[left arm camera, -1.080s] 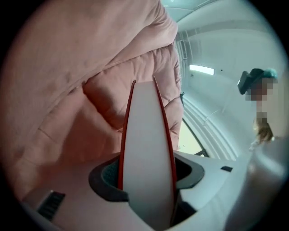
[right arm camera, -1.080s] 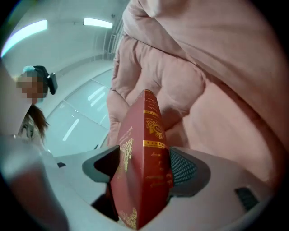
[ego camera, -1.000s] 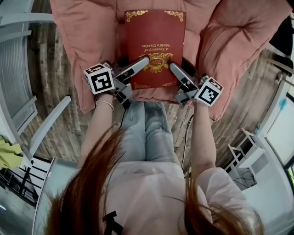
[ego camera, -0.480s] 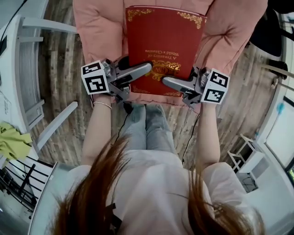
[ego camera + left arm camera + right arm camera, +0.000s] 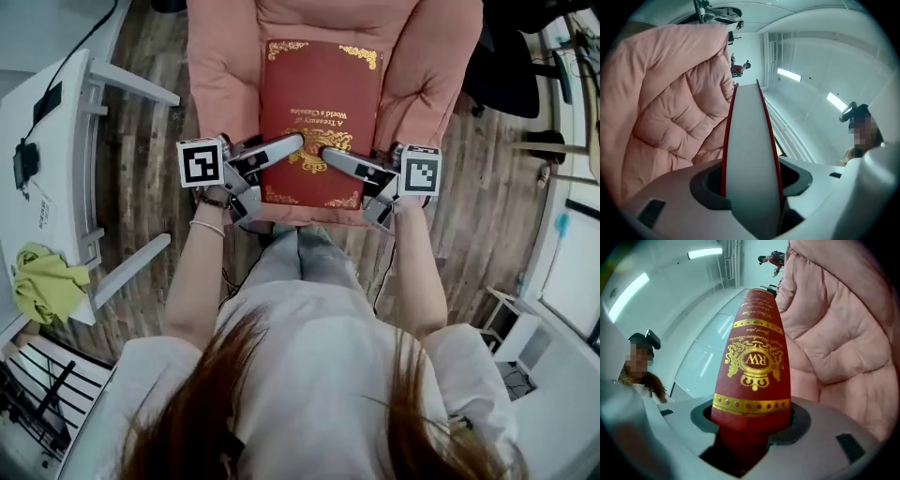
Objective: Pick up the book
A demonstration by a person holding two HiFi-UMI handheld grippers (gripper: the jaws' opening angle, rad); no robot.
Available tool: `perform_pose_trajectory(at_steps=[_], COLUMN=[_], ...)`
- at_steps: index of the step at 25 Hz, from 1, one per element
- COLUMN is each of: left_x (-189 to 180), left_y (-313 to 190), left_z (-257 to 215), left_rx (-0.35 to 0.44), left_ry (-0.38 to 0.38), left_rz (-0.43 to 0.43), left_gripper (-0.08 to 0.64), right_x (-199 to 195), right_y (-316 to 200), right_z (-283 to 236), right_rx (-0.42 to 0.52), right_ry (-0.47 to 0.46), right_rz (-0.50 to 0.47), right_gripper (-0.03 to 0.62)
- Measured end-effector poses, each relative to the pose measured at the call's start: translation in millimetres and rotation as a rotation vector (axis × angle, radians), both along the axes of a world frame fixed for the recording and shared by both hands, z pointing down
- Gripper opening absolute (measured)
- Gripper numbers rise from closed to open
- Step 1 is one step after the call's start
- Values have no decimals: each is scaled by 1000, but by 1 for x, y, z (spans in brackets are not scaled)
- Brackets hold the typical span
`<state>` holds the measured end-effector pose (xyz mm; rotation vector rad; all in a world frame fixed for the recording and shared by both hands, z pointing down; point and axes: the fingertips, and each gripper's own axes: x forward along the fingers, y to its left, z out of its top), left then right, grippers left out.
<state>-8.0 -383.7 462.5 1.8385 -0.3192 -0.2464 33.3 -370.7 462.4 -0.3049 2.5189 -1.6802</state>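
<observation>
A dark red hardcover book with gold ornament on its cover [image 5: 322,98] is held flat, cover up, in front of the person and over a pink quilted cushioned chair [image 5: 220,66], whose padding shows past the book on both sides and beyond its far end. The left claw [image 5: 292,144] is clamped on the book's left long edge in the half nearer the person: in the left gripper view the white page block between the two red boards fills the gap between its jaws. The right claw [image 5: 330,155] grips the opposite edge. Its jaws have just been closing, and in the right gripper view they sit against the red spine, just below a gold band and a gold crest. From above, the upper finger of each claw lies across the cover, and the two tips come close together near the central gold emblem. A white desk [image 5: 37,159] with a yellow-green cloth [image 5: 42,281] stands at the left, on a wood plank floor [image 5: 497,187].
</observation>
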Motion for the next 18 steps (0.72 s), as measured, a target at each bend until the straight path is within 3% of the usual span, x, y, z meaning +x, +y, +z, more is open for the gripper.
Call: perform_pose_trajectory(at_steps=[5, 10, 18], left_x=[-7, -17, -10], left_y=[26, 36, 40], left_z=[-45, -79, -103], left_rx=[-30, 57, 116], left_ry=[-65, -62, -34], left_rz=[32, 67, 18], left_gripper=[255, 253, 253], right_x=[-9, -17, -6], right_y=[26, 38, 39], right_z=[-45, -77, -93], right_rx=[-38, 37, 79], right_ry=[-141, -130, -59], right_rz=[38, 69, 32], right_gripper=[265, 265, 265])
